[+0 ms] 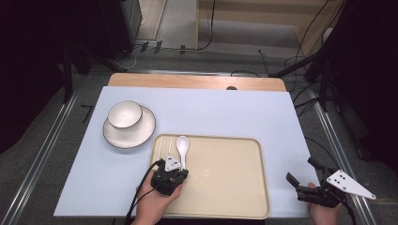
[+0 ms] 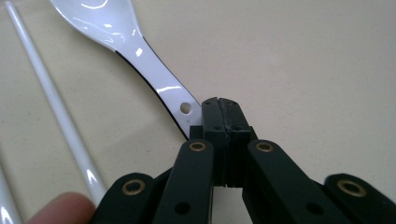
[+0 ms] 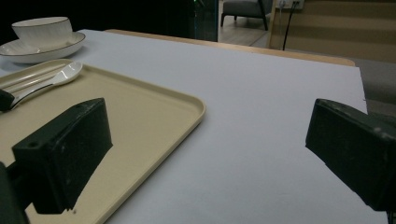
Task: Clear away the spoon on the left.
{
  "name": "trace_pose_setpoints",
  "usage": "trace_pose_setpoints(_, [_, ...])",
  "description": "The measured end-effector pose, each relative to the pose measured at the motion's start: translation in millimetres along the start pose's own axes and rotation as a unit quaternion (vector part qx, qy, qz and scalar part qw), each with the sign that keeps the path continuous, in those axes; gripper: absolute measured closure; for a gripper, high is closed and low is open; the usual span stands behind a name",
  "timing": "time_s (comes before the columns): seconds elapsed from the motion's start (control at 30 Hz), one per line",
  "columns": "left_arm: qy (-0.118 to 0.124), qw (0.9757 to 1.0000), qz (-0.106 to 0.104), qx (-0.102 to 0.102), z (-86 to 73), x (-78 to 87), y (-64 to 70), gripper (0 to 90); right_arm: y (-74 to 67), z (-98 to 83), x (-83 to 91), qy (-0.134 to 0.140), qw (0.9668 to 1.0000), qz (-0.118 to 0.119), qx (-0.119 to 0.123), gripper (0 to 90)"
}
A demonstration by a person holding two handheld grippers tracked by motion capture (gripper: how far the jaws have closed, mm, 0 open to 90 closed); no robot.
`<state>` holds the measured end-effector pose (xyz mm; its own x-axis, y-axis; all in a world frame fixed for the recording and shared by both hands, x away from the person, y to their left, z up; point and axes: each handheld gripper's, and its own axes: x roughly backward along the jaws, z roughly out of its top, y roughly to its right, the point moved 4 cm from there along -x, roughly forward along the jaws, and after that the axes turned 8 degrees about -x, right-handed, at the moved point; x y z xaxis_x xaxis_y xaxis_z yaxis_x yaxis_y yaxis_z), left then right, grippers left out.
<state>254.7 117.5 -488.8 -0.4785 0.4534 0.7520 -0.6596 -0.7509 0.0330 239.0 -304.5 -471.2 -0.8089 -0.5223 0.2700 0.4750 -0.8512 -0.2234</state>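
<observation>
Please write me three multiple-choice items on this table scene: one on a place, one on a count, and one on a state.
1. Where does the white spoon lie?
A. in the bowl
B. on the beige tray
C. on the bare white table

2. How many white chopsticks lie beside the spoon?
A. two
B. four
C. none

3. How do the right gripper jaws stand?
A. shut on the spoon
B. shut on the tray's rim
C. open, holding nothing

Answers:
1. B, since the high view shows the spoon inside the tray, at its left end.
2. A, since two thin white sticks lie side by side left of the spoon.
3. C, since the right gripper view shows both black jaws wide apart over the table, nothing between them.
</observation>
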Motion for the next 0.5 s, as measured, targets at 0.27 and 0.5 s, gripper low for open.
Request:
trace_pose_setpoints(0.27, [-0.004,0.9999,0.004,0.011,-0.6,-0.3,-10.8,90.0,-0.3,-0.2,0.0,0.000,1.0000,0.001,0.000,0.2])
trace_pose_setpoints(0.5, [-0.005,0.9997,0.006,0.023,-1.3,0.7,-19.2,90.0,0.1,-0.1,0.2,0.001,1.0000,0.000,0.000,0.2])
